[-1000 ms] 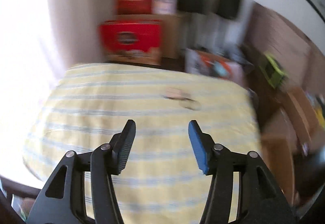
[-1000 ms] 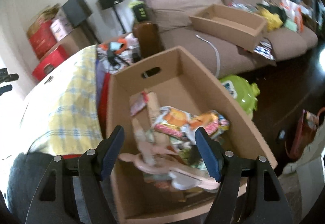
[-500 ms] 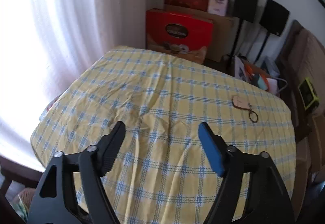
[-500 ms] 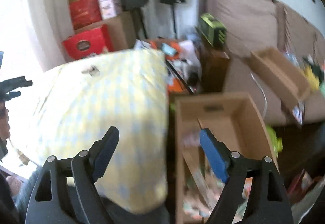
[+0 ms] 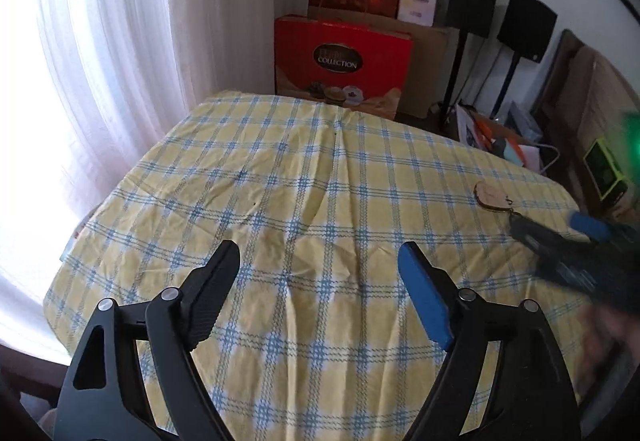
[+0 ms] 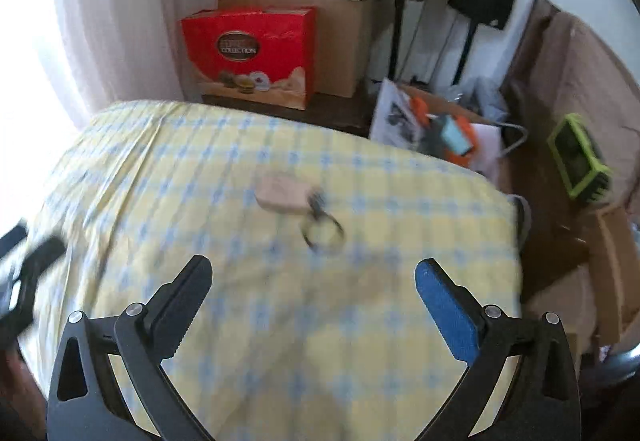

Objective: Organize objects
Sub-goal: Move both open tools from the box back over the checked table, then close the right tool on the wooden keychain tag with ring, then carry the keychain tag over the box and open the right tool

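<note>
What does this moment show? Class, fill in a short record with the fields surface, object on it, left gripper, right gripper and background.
surface: table under a yellow and blue checked cloth
object on it: one pale wooden key tag with a metal ring, lying flat near the far right side
left gripper: jaws opening, nothing between them, over bare cloth
right gripper: jaws opening, nothing between them, key tag just ahead of it
background: red gift boxes, white curtain, two black speakers on stands
</note>
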The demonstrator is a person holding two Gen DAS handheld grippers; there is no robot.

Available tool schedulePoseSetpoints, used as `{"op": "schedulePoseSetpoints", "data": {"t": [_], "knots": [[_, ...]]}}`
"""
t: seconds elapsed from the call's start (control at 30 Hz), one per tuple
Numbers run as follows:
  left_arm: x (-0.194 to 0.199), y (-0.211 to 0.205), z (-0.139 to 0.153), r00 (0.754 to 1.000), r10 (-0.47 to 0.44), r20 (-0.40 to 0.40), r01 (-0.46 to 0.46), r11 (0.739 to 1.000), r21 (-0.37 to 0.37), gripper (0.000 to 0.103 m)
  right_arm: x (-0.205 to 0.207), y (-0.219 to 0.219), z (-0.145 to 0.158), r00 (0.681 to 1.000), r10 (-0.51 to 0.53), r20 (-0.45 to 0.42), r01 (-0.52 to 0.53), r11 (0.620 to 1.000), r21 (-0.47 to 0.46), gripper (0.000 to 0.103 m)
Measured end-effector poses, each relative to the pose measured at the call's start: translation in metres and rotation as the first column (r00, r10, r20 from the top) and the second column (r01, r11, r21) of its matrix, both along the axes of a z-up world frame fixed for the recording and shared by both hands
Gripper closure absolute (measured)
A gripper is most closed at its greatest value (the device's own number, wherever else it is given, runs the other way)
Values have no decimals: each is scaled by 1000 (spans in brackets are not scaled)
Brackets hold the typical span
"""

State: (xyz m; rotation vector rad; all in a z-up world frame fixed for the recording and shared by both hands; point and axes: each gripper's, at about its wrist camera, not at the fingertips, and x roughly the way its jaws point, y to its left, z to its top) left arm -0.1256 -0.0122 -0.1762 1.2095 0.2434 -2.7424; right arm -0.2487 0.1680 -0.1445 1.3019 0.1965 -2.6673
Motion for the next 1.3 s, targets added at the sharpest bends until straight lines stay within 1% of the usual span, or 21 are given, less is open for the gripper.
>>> {"op": "schedulePoseSetpoints", "data": {"t": [0.1,0.17,0.2,0.23,0.27,0.3,0.33,0.37,0.4,0.47,0.67,0.77,0.87,0.9,0.97,1.03,1.07,1.17,1.2,1.23,1.3], "knots": [[-3,-6,-3,1000,-15,-11,15,999,31,24,-33,-18,-14,1000,8,25,-9,999,38,1],[-4,-9,-4,1000,-20,-17,21,999,45,24,-45,-22,-23,999,-1,50,0,1000,17,1],[-5,-10,-5,1000,-22,-17,23,998,53,24,-48,-22,-27,998,-7,65,7,1000,-1,5],[-6,-12,-7,1000,-24,-15,25,998,61,24,-52,-21,-30,996,-11,85,14,999,-30,14],[-6,-13,-8,1000,-25,-13,26,997,68,24,-52,-20,-33,996,-19,84,23,999,-44,16],[-6,-13,-9,1000,-25,-11,26,997,76,24,-50,-20,-31,998,-21,60,24,999,-41,24],[-7,-14,-10,1000,-27,-8,28,996,82,24,-48,-19,-31,999,-23,50,25,999,-40,37],[-7,-14,-11,1000,-29,-6,29,996,85,24,-45,-17,-29,999,-28,34,29,999,-43,46],[-7,-13,-11,999,-33,-3,34,996,87,24,-43,-13,-28,999,-25,27,27,997,-66,52],[-6,-12,-10,999,-38,-5,39,996,86,24,-35,-5,-23,999,-28,25,30,994,-105,52],[0,-3,3,996,-84,-12,84,995,62,24,14,28,5,997,-65,-37,60,992,-113,52],[3,13,10,985,-172,0,171,983,69,24,49,57,22,990,-119,-71,111,987,-114,52],[12,37,23,958,-285,-22,286,956,71,24,85,95,34,977,-194,-93,184,977,-105,52],[16,49,29,944,-329,-34,331,941,67,24,96,109,36,970,-224,-96,214,972,-99,52],[21,63,37,927,-373,-48,376,924,75,24,116,141,39,952,-289,-99,282,956,-83,52],[24,80,44,901,-433,-34,434,894,109,24,132,182,32,923,-373,-94,375,927,0,52],[25,87,46,892,-452,-25,452,884,117,24,136,199,25,910,-407,-75,409,912,15,52],[36,115,56,843,-538,18,533,839,106,24,146,250,-3,871,-490,28,489,872,19,52],[40,121,59,833,-552,19,548,831,98,24,150,261,-10,867,-496,53,496,868,14,52],[46,132,64,815,-580,21,576,813,91,24,155,271,-19,865,-493,94,495,869,5,52],[58,150,75,781,-624,13,620,779,96,24,163,281,-29,857,-499,129,502,865,9,51]]}}
